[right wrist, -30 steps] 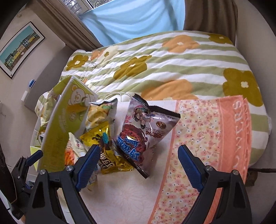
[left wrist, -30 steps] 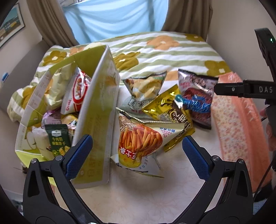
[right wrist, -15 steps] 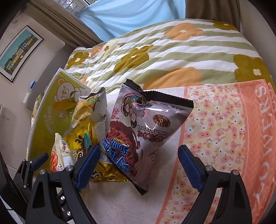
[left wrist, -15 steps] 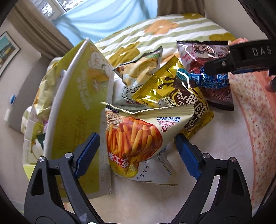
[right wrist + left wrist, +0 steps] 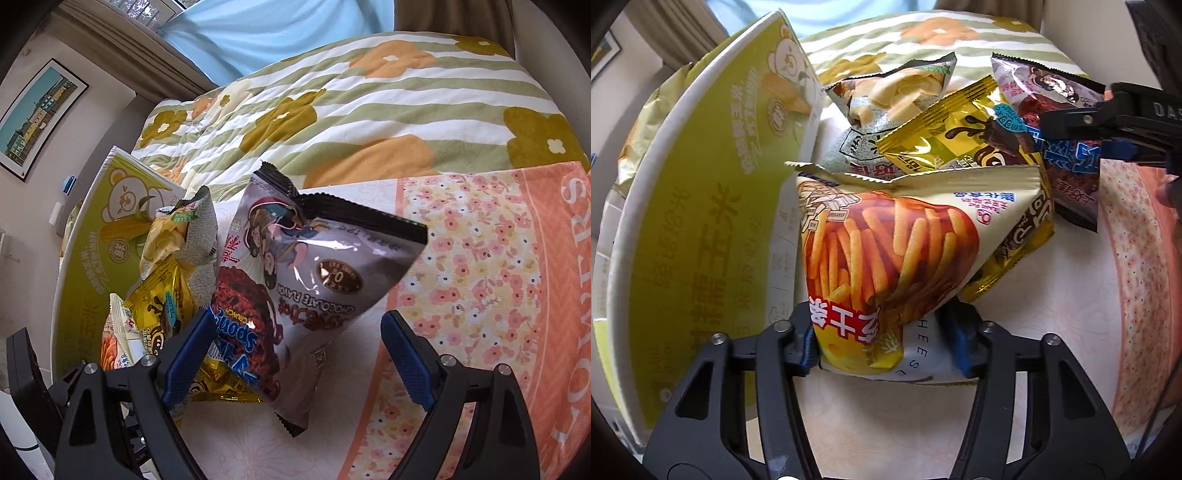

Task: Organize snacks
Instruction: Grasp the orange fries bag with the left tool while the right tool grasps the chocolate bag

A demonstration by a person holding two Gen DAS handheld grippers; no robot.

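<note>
My left gripper [image 5: 882,347] is shut on the lower end of the fries snack bag [image 5: 886,240], both blue pads pressing its sides. Behind it lie a gold chocolate bag [image 5: 964,140], a grey-green chips bag [image 5: 894,92] and a purple chocolate snack bag [image 5: 1067,184]. The yellow-green cardboard box [image 5: 701,221] stands at the left with its flap up. My right gripper [image 5: 295,321] is open and straddles the lower half of the purple bag [image 5: 314,277]. Its left pad lies over the bag and its right pad stands well apart from it.
The snacks rest on a pale floral cloth [image 5: 236,443] on a bed. An orange flowered towel [image 5: 498,258] lies to the right and a striped flower quilt [image 5: 369,92] behind. A framed picture [image 5: 37,110] hangs on the left wall.
My left gripper came down over the fries bag and its jaws closed from wide open onto it. The right gripper sank closer to the purple bag and stayed open.
</note>
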